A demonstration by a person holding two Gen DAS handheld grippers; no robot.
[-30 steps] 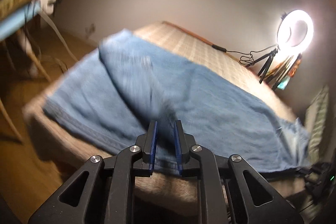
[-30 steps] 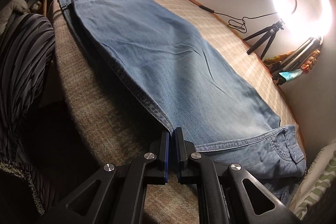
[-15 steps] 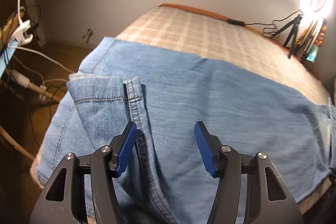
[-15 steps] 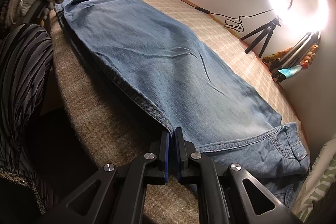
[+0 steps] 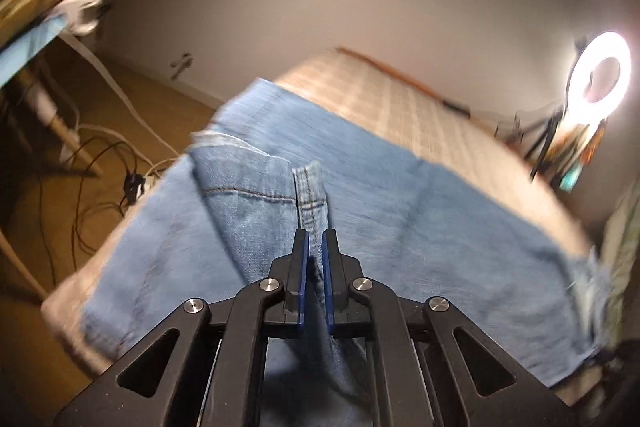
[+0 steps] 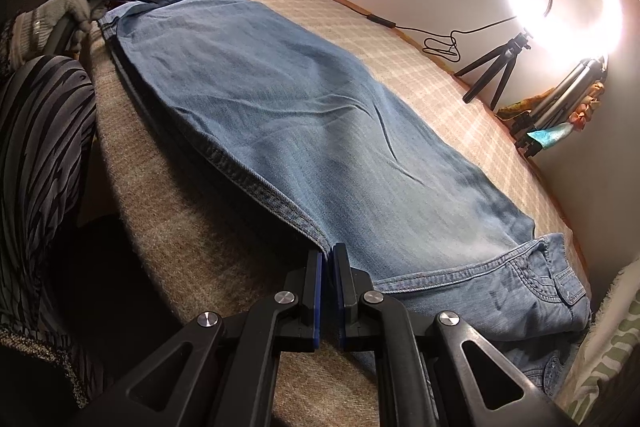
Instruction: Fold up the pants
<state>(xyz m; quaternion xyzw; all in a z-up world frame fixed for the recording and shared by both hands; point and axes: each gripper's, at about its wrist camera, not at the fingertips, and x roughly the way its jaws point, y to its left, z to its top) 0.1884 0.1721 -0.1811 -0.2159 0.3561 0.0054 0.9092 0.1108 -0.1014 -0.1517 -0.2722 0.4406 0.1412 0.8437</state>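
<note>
Jeans (image 6: 320, 115) lie folded lengthwise on the bed (image 6: 400, 39); both grippers' fingers clamp denim, crosswise folds seemingly remaining.

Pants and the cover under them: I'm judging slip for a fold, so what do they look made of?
The pants look like light-blue denim, matte: visible twill weave, double-stitched seams, faded wash near the waistband. The table cover looks like a coarse woven or felted wool-like cloth, beige plaid with a fuzzy nap; exact fibre is unclear. Both surfaces appear rough, so slip seems low.
</note>
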